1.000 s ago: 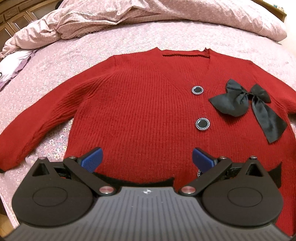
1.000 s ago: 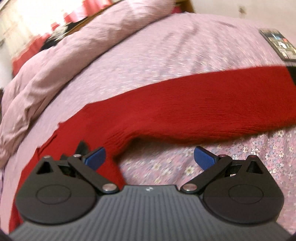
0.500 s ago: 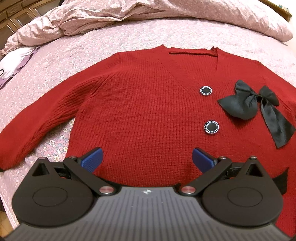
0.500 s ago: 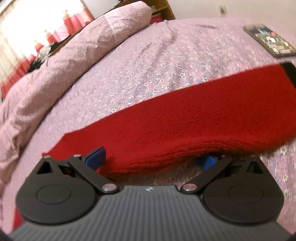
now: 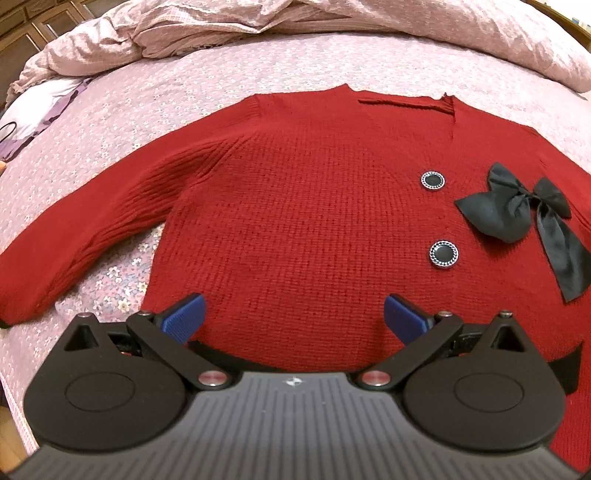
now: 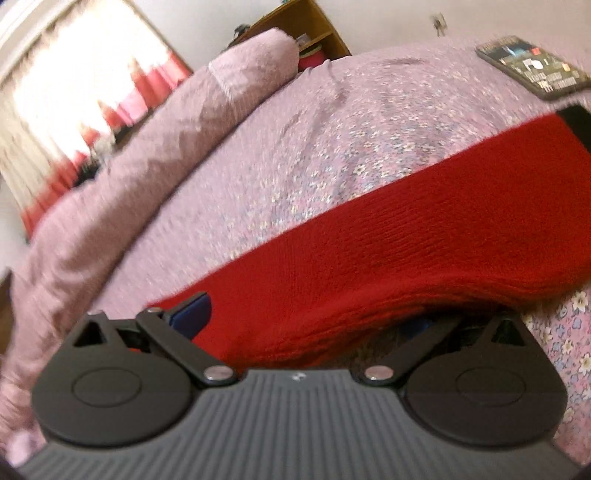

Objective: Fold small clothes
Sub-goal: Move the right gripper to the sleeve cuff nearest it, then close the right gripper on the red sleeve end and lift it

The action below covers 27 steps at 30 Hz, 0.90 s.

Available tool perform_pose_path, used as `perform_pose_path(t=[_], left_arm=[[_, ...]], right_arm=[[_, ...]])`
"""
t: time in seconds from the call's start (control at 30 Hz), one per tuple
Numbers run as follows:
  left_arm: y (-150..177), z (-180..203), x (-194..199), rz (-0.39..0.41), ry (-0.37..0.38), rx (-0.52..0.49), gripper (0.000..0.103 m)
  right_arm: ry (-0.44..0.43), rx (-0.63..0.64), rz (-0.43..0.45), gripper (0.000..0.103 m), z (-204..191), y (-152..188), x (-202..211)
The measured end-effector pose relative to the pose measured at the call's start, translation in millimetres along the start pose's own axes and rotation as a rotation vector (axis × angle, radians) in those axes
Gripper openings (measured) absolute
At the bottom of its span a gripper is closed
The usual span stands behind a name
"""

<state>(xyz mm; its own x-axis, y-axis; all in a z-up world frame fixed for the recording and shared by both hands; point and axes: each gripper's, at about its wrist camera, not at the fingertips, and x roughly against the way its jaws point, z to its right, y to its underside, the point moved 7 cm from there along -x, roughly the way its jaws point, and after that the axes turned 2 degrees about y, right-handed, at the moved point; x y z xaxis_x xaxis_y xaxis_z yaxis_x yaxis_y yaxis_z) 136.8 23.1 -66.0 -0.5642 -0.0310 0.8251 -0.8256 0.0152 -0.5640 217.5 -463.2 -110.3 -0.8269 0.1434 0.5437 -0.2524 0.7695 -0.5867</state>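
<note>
A small red knit cardigan [image 5: 303,206] lies flat, front up, on the pink floral bedspread [image 5: 221,74]. It has two black round buttons [image 5: 443,254] and a black bow [image 5: 517,210]. Its left sleeve [image 5: 81,240] stretches out to the left. My left gripper [image 5: 293,317] is open and empty just above the cardigan's hem. My right gripper [image 6: 303,317] is open, with the cardigan's right sleeve [image 6: 424,247] lying between its fingers; the right finger is under the sleeve and mostly hidden.
A rumpled pink duvet [image 5: 332,22] lies along the far side of the bed. A dark flat box or book [image 6: 532,66] lies on the bedspread beyond the sleeve's black cuff [image 6: 578,122]. A wooden shelf [image 6: 306,22] and a bright window [image 6: 74,85] stand behind the bed.
My left gripper drifted left, so the cardigan shifted right in view. My right gripper moved from the sleeve's underarm out along the sleeve and slid its right finger under it.
</note>
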Motion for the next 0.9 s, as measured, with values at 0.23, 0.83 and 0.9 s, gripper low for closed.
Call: perform_pose_path(t=[0.23, 0.83, 0.9], left_arm=[[0, 3, 1, -0.003, 0.005, -0.006, 0.103], [-2, -12, 8, 0.008, 0.001, 0.051, 0.103], [-1, -17, 9, 0.006, 0.002, 0.065, 0.103]], right_arm=[[0.002, -0.060, 0.004, 0.083, 10, -13, -3], [-0.117, 0.271, 0.074, 0.022, -66, -29, 36], [-0.147, 0.307, 0.074, 0.022, -83, -26, 42]])
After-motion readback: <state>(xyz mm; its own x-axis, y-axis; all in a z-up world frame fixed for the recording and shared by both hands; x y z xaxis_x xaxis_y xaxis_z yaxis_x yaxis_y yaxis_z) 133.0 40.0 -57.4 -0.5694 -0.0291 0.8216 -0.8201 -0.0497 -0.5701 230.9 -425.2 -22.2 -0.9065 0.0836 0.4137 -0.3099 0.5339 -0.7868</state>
